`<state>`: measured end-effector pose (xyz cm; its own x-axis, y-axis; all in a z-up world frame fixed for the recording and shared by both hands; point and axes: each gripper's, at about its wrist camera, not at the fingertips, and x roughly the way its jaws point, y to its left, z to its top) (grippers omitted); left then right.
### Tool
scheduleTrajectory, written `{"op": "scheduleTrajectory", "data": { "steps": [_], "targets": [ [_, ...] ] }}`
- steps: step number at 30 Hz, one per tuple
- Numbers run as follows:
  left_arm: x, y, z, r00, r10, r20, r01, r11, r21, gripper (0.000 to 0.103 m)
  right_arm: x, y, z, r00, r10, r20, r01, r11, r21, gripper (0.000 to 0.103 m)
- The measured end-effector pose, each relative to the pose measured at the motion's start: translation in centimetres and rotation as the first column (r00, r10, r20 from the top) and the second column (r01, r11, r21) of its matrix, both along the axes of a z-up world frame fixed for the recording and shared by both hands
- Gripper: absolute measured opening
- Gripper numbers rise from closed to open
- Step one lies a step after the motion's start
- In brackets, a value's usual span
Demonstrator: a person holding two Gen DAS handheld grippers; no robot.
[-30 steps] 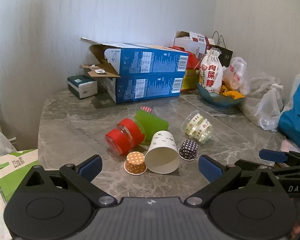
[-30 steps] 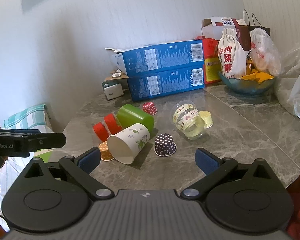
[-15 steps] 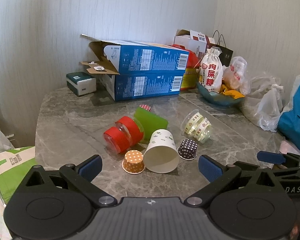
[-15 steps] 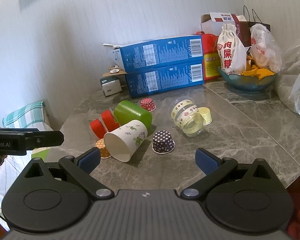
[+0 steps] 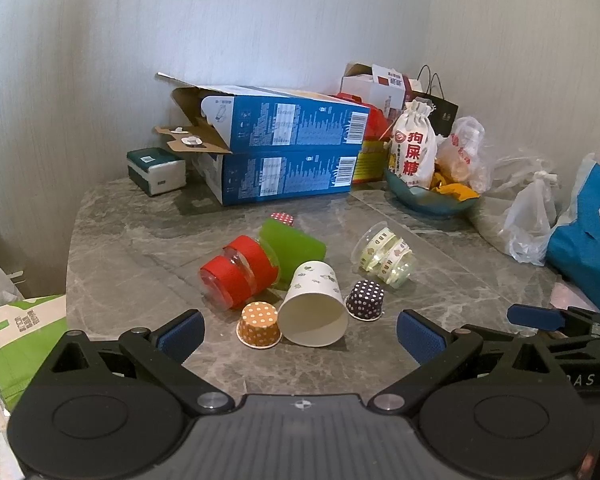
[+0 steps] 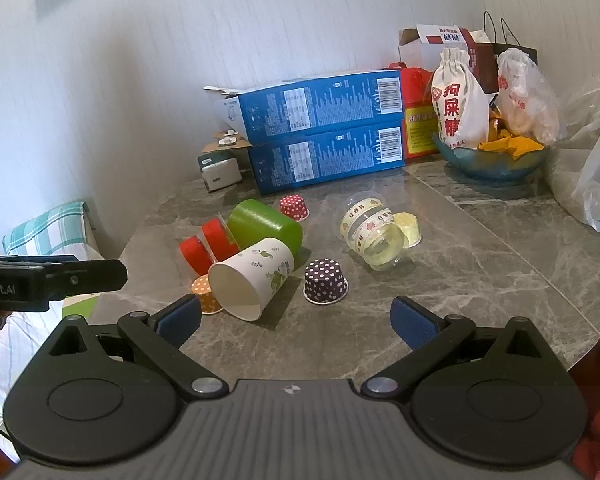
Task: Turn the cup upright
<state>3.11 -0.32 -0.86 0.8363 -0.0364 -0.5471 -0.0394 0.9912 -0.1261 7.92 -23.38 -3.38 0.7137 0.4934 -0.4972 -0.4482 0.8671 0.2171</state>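
While both grippers are held above the near edge of the grey marble table (image 5: 112, 248), nothing is gripped by either. The left gripper (image 5: 298, 334) is seen with its jaws spread wide and empty, and the right gripper (image 6: 296, 322) is likewise seen with its jaws released and empty.

A white paper cup (image 5: 314, 306) with a green leaf print is found lying on its side near the middle of the table, its open mouth turned toward the cameras. It is framed between the blue pads of the left gripper, but is not touched by them. An orange dotted cupcake liner (image 5: 259, 330) is set just beside the cup on its left, mouth down, and a dark purple dotted liner (image 5: 366, 300) is set just beside it on its right, also mouth down. Behind the cup, a green cup (image 5: 292, 250) is laid on its side, touching two red-banded clear cups (image 5: 236, 276) that are nested and also tipped over. A clear cup with patterned bands (image 5: 384, 256) is laid on its side further right, apart from the group. A red dotted liner (image 6: 294, 208) is seen behind the green cup.

Two blue boxes (image 5: 288, 152) are stacked against the wall, and a bowl (image 6: 496, 160) of snacks is placed at the far right.
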Motion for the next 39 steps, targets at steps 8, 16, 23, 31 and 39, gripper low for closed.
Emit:
{"op": "scheduleTrajectory", "data": {
  "steps": [8, 16, 23, 31, 39],
  "targets": [
    [-0.26, 0.16, 0.28, 1.0, 0.002, 0.006, -0.002, 1.0, -0.004, 0.103, -0.17, -0.2, 0.2, 1.0, -0.004, 0.002, 0.004, 1.0, 0.004, 0.102],
    [-0.36, 0.2, 0.5, 1.0, 0.008, 0.01, -0.008, 1.0, 0.001, 0.103, -0.3, -0.17, 0.32, 1.0, -0.004, 0.006, 0.004, 1.0, 0.001, 0.102],
    [-0.4, 0.21, 0.51, 1.0, 0.006, 0.008, -0.006, 1.0, 0.002, 0.103, -0.24, -0.17, 0.32, 1.0, -0.008, -0.001, 0.008, 1.0, -0.002, 0.102],
    [-0.45, 0.04, 0.52, 1.0, 0.003, 0.01, -0.003, 1.0, 0.005, 0.103, -0.32, -0.25, 0.2, 1.0, -0.011, -0.006, 0.011, 1.0, -0.003, 0.102],
    [-0.36, 0.02, 0.51, 1.0, 0.003, 0.005, -0.003, 1.0, 0.002, 0.103, -0.22, -0.27, 0.07, 1.0, -0.008, -0.007, 0.008, 1.0, -0.006, 0.102]
  ]
}}
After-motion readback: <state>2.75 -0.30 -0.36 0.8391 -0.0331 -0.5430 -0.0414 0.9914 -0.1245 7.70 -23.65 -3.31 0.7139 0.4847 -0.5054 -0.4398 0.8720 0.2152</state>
